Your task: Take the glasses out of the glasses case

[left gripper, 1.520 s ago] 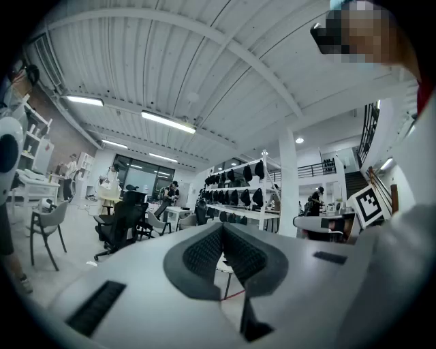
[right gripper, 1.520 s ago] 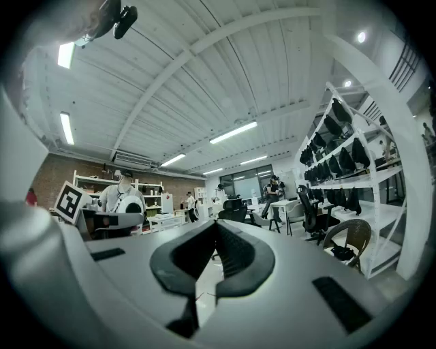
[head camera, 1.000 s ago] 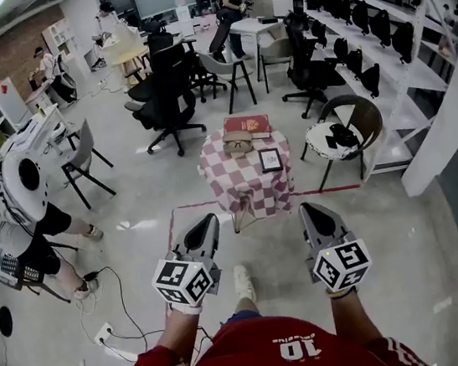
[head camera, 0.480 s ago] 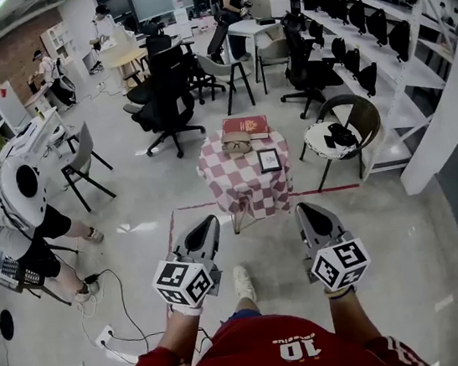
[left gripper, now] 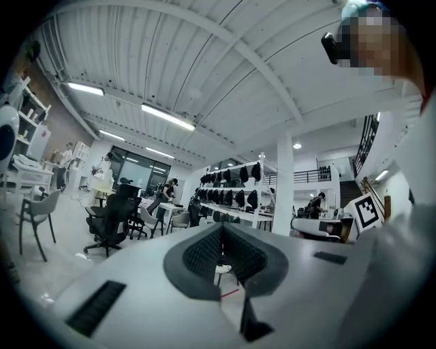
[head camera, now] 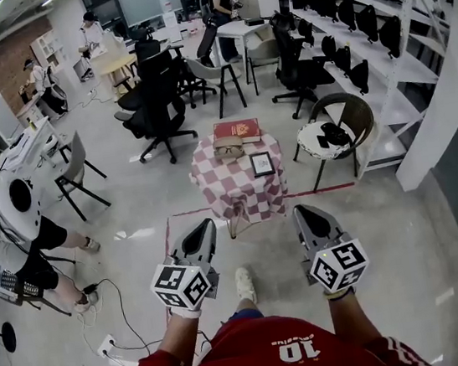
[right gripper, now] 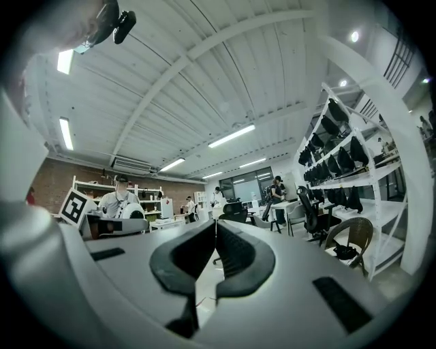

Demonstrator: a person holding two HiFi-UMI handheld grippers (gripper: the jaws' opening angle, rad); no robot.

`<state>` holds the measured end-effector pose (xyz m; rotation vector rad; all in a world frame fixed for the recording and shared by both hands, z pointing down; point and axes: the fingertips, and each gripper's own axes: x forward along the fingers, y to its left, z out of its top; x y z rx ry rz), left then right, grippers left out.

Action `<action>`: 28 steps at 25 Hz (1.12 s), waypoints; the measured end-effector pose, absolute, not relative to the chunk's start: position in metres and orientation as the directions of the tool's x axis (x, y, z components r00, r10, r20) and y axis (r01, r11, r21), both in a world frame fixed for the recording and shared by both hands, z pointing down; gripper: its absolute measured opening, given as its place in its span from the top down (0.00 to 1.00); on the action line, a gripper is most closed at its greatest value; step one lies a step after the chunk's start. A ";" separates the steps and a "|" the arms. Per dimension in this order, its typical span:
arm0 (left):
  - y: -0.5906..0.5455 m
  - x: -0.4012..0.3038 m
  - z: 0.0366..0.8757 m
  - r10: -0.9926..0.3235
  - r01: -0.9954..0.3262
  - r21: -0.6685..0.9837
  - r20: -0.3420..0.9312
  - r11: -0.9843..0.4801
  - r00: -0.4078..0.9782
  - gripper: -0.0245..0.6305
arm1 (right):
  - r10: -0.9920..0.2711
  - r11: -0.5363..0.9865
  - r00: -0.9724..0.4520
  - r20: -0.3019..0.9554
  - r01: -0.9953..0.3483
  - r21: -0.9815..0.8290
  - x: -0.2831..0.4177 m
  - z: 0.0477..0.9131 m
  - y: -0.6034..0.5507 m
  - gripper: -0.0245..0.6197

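A small table with a pink checked cloth [head camera: 243, 193] stands on the floor a step or two ahead of me. On it lie a tan glasses case [head camera: 228, 147], a red book [head camera: 236, 129] behind it and a small black-framed item [head camera: 261, 163]. At this distance I cannot tell whether the case is open. My left gripper [head camera: 206, 223] and right gripper [head camera: 299, 209] are held level side by side, well short of the table. Both are shut with nothing in them. In the left gripper view the left gripper [left gripper: 221, 228] shows its jaws meeting at the tip, as does the right gripper [right gripper: 214, 223] in the right gripper view.
A wicker chair [head camera: 352, 108] with a black object on its seat stands right of the table. White shelving [head camera: 416, 67] runs along the right. Black office chairs [head camera: 154, 104] stand behind the table. A seated person [head camera: 6, 218] and floor cables [head camera: 105, 322] are at the left.
Both grippers have stayed in place and shut. Only the head view has shifted a little, so the table sits slightly further left in the picture.
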<state>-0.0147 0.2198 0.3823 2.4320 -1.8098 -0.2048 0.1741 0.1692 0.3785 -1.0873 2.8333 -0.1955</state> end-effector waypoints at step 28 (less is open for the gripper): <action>-0.043 -0.093 0.392 -0.941 -0.942 -0.005 0.056 -0.336 0.335 0.95 | -0.654 0.744 -0.757 0.003 -0.644 -0.179 0.089 0.381 -0.074 0.94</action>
